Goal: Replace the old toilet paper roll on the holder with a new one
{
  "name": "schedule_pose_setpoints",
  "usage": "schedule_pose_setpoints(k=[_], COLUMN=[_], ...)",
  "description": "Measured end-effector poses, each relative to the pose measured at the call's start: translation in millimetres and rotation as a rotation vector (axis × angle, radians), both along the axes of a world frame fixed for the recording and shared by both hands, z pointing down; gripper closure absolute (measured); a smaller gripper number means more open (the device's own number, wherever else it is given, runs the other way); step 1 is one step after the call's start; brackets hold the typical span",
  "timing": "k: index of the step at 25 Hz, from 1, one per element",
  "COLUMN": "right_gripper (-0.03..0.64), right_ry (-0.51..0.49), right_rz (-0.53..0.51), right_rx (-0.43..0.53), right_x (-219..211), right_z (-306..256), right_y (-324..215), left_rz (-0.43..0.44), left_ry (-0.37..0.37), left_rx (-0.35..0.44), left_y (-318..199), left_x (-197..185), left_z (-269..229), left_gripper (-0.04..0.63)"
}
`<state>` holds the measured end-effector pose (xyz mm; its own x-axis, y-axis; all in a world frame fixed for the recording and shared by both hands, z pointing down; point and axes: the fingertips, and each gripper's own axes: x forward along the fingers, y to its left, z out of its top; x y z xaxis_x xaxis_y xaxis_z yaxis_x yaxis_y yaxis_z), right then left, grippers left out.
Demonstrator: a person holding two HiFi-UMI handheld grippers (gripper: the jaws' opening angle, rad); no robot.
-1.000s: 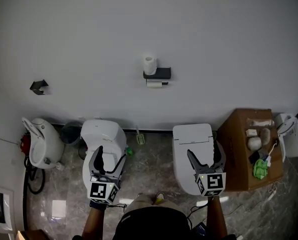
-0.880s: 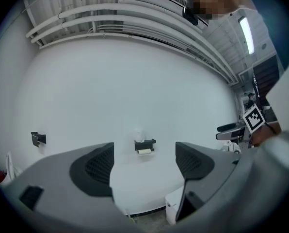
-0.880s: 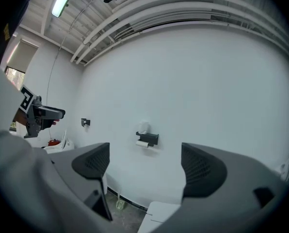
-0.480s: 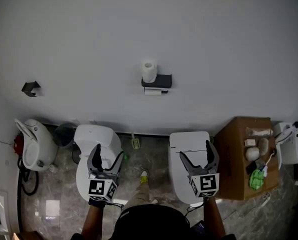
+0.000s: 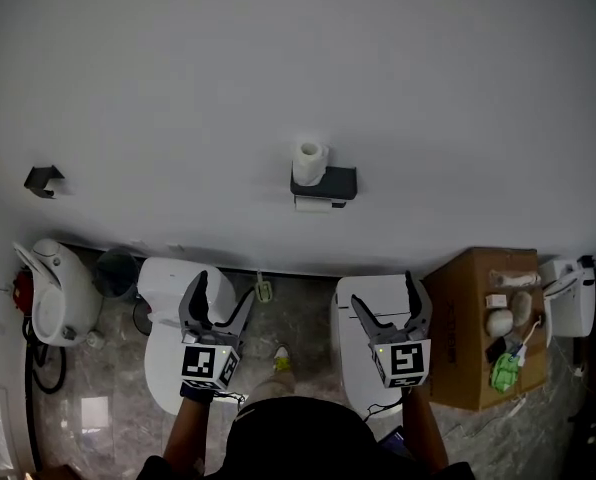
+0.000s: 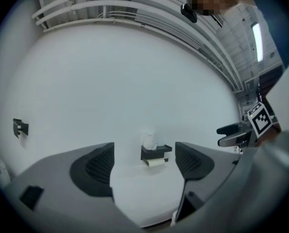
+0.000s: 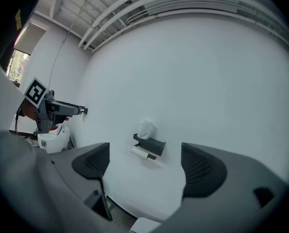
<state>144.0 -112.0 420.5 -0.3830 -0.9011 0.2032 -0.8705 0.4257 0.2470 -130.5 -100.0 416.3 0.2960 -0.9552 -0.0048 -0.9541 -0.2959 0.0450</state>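
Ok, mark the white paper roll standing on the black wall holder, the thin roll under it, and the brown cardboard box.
White paper roll (image 5: 311,158), head view, middle of its side.
Thin roll (image 5: 316,204), head view, its front.
Brown cardboard box (image 5: 463,313), head view, bare top panel.

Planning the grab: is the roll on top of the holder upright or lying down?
Upright: the toilet paper roll stands on end on the black holder, round end up.
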Motion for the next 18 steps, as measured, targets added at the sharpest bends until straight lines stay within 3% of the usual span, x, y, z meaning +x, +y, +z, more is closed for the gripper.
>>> schedule_pose_setpoints(k=[6,10,18], right_gripper=[0.152,0.152,0.159], right_ry=[0.075,0.143,0.384], right_rz=[-0.023,-0.037,-0.027], right_rx=[0.009,0.013,0.034], right_x=[-38,-57,-66], right_z=[13,28,59], right_y=[-42,-65,-78], left_rz=[0.019,0.031,0.1], left_ry=[0.008,0.016,0.022], left_rx=[-0.068,-0.02,-0.034], left_y=[-38,-65,-94], left_x=[-22,-31,-9], left_z=[18,29,50], left_gripper=[0.193,0.195,0.195])
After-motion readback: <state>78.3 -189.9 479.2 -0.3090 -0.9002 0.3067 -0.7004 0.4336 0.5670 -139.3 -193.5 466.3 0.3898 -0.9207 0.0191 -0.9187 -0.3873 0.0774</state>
